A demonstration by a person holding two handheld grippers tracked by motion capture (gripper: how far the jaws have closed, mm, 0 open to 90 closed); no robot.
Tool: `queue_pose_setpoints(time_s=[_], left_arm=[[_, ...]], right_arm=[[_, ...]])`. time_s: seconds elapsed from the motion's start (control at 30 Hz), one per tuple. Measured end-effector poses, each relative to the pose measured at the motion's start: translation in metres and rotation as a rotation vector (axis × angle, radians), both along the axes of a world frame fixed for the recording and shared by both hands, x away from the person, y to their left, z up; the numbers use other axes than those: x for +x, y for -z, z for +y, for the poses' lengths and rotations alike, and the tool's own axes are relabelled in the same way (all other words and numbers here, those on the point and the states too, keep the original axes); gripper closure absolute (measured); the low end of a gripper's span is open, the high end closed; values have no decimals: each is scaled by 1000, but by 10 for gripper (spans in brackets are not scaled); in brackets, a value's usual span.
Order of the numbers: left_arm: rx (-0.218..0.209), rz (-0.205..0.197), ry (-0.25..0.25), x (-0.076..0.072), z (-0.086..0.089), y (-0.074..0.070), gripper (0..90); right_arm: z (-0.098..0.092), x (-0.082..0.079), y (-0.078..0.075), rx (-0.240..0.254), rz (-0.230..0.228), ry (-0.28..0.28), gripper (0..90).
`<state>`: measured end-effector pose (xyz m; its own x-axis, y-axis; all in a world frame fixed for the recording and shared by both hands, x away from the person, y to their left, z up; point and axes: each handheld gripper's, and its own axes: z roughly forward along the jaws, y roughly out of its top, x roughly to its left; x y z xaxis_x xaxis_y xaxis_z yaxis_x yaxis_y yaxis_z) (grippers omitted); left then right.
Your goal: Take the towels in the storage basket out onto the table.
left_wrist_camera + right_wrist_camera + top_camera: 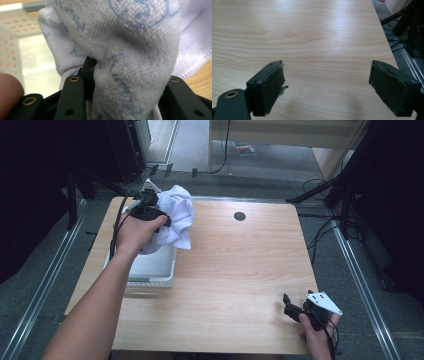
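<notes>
Left gripper (150, 206) clamped on white printed towel (176, 217); jaws closed tight on a fold, terry pile bunched between them in left gripper view, faint blue lettering on the cloth (130, 50). Towel held up in the air, hanging in a crumpled bundle over the far end of the white perforated basket (150, 270) at the table's left side. Lower folds draped toward the basket's right rim; contact with the rim not clear from the high view. Basket interior below looking bare, as far as visible.

Right gripper (296, 309) parked near the table's near right corner, jaws standing wide apart, nothing between the felt pads (272, 87). Only bare wooden table (317, 37) ahead of it.

Progress, as judged: pick-up done, towel gripped and lifted clear of the basket floor. Left to do: carrying it across to the open tabletop, setting it down, probably spreading or folding with help from the second gripper. Grip is on a single bunched fold, so cloth likely to swing and unfurl on transfer. Early stage overall.
</notes>
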<state>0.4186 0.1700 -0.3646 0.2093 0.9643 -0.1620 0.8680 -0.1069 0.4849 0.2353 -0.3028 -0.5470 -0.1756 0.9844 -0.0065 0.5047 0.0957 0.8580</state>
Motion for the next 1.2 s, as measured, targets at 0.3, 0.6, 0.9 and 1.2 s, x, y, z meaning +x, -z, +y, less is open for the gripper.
queue_pose_setpoints(time_s=[0.3,0.6,0.9,1.2], left_arm=[[-9,-10,39,5,-29,0,569],[-14,4,78,10,-62,10,567],[-38,24,102,17,-91,24,565],[-45,61,146,22,-121,45,562]], right_arm=[[0,0,0,2,1,-9,133],[0,0,0,6,-1,-15,133],[-1,0,0,19,-3,-15,133],[-2,1,0,27,-8,-21,133]])
